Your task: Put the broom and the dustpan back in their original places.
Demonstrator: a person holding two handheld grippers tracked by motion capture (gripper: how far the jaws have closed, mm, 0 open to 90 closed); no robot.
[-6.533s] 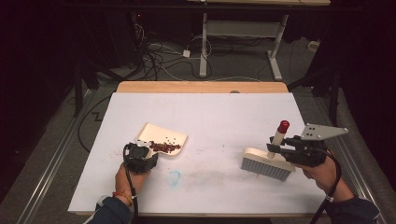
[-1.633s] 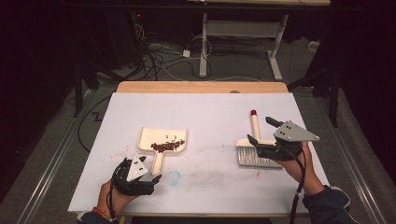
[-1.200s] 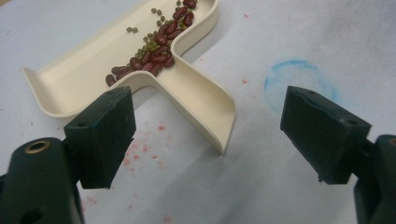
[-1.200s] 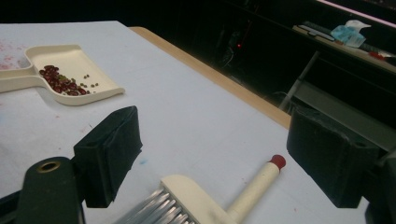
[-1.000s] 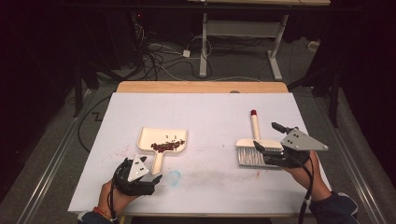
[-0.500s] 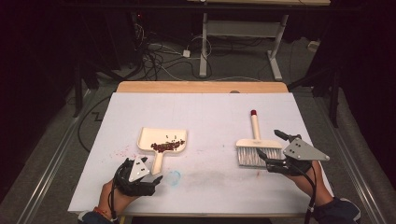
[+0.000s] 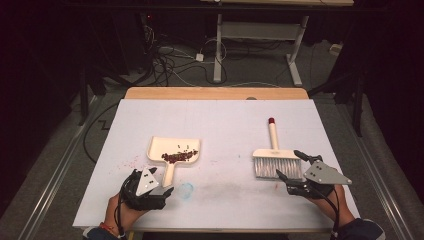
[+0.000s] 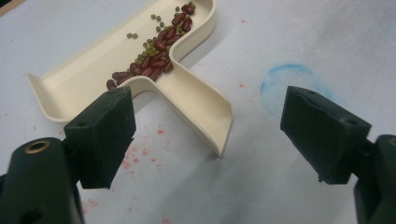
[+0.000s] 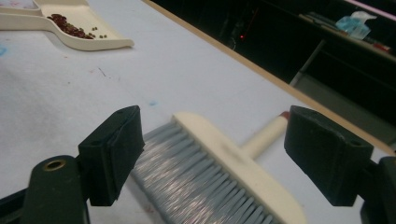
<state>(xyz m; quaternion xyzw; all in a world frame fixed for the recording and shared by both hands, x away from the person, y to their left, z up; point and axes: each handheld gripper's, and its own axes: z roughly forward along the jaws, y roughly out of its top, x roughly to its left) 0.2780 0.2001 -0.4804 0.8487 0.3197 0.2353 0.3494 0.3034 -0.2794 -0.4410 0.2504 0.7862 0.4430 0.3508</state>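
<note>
Cream plastic dustpan (image 8: pixel 140 74) and brush (image 7: pixel 274 157) on white tabletop (image 7: pixel 225 125).
Left gripper (image 8: pixel 205 126), jaws spread, faces the dustpan handle; beans (image 8: pixel 156 49) lie beyond. Right gripper (image 9: pixel 224 154), jaws spread, faces grey bristles.

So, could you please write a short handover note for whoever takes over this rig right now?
Left gripper: open, empty, just short of the dustpan handle.
Right gripper: open, empty, beside the brush, which lies flat on the table.
Done: beans, red and small green, sit in the dustpan; both tools are set down.
Left: faint red specks remain on the table near the dustpan; possibly empty the pan.
</note>
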